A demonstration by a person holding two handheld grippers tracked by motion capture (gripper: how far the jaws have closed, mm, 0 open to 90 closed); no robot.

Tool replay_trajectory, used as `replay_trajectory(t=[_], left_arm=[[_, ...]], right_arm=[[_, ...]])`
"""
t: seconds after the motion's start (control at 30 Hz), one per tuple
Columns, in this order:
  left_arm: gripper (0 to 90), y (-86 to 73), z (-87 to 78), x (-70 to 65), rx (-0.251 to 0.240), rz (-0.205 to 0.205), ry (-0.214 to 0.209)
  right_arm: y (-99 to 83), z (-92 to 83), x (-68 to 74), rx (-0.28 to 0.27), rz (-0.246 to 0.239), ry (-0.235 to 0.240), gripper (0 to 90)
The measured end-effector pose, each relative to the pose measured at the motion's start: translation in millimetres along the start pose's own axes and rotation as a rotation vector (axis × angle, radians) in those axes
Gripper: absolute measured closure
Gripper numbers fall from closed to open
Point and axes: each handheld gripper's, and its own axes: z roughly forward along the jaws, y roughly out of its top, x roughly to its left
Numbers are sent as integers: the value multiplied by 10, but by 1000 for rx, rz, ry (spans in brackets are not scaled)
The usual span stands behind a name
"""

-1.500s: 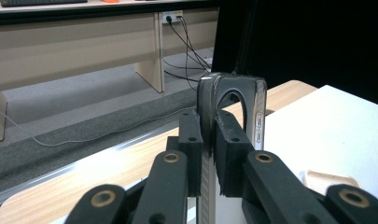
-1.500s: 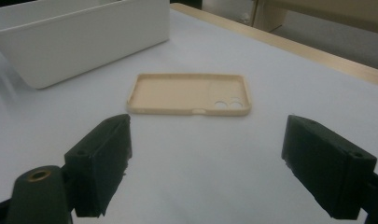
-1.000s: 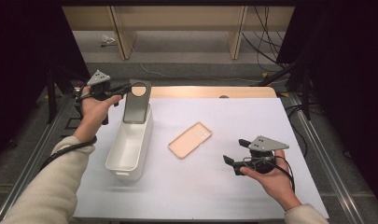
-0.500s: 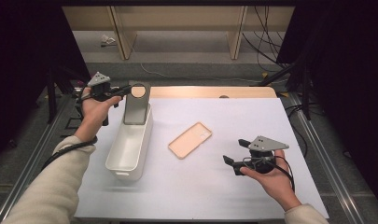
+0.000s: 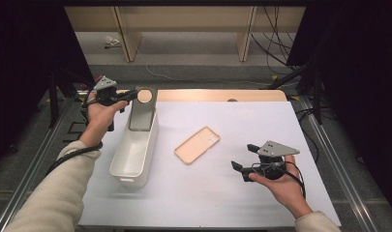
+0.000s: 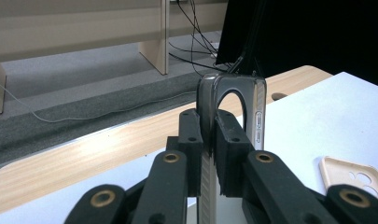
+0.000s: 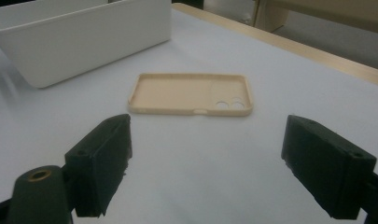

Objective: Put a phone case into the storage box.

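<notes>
My left gripper (image 5: 134, 93) is shut on the top edge of a dark phone case (image 5: 141, 113), which hangs upright over the far end of a white bin (image 5: 120, 170). In the left gripper view the pads (image 6: 191, 140) pinch the dark case (image 6: 254, 107) beside its camera cut-out. A beige phone case (image 5: 197, 144) lies inside-up on the white table cover, right of the bin. My right gripper (image 5: 243, 156) hovers open to the right of it, its jaws wide apart. The right gripper view looks between the two fingers (image 7: 105, 154) at the beige case (image 7: 177, 93).
The white bin (image 7: 84, 37) stands lengthwise on the left of the table cover (image 5: 232, 203). A strip of wooden tabletop (image 5: 218, 95) runs along the far edge. Dark curtains flank both sides, and cables lie on the floor beyond.
The dark case's face looks lighter than a second ago, as if slightly tilted in the left gripper. Both hands stay where they were.
</notes>
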Motion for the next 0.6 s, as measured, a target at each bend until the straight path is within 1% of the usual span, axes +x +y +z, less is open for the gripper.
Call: replay_trajectory(t=[0.37,0.6], left_arm=[[816,-52,44,8,20,0,4],[815,-86,63,26,27,-8,6]], right_arm=[[-1,2,0,2,0,2,171],[-3,4,0,2,0,3,171]])
